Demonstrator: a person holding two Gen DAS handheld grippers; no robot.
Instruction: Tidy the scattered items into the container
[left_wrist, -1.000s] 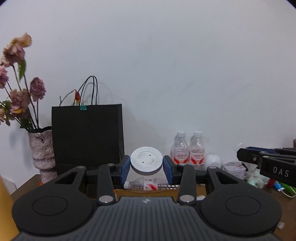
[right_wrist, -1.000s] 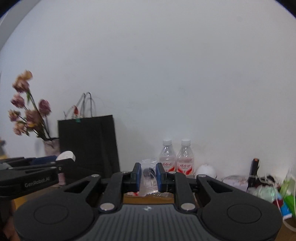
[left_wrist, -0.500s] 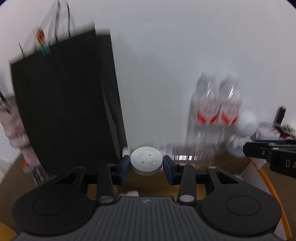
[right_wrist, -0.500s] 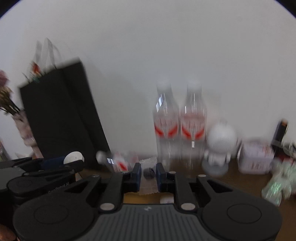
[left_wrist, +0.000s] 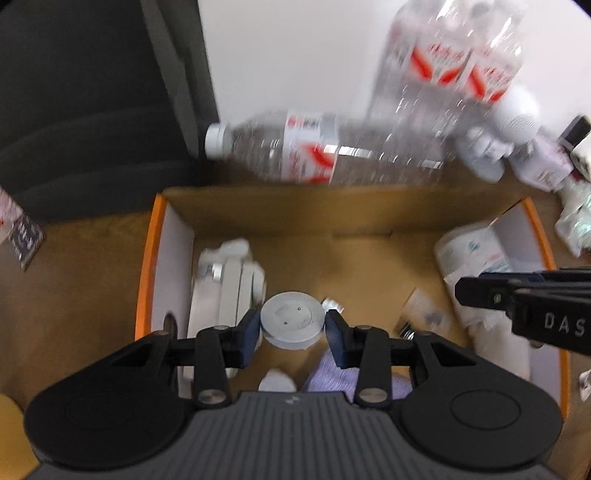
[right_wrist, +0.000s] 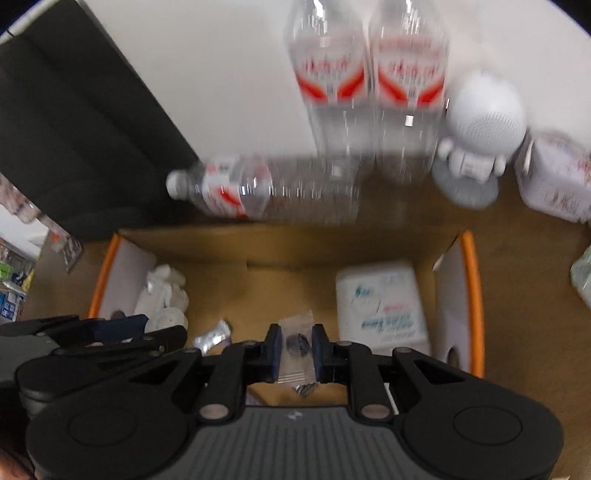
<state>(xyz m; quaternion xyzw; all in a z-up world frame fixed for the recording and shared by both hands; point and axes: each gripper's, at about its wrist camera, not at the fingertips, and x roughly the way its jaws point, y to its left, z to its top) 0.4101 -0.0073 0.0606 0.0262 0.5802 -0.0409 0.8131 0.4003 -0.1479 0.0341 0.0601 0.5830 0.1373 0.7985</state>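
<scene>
- Left wrist view: the left gripper (left_wrist: 293, 328) holds a round white disc (left_wrist: 291, 324) tight between its blue pads, over the open cardboard box (left_wrist: 155, 236) with orange edges.
- Right wrist view: the right gripper (right_wrist: 294, 352) is nearly closed on a small clear plastic packet (right_wrist: 295, 345) with something dark inside, also above the box.
- A white tissue pack (right_wrist: 380, 306) lies in the box's right side.
- A water bottle (left_wrist: 317, 149) lies on its side just behind the box.
</scene>
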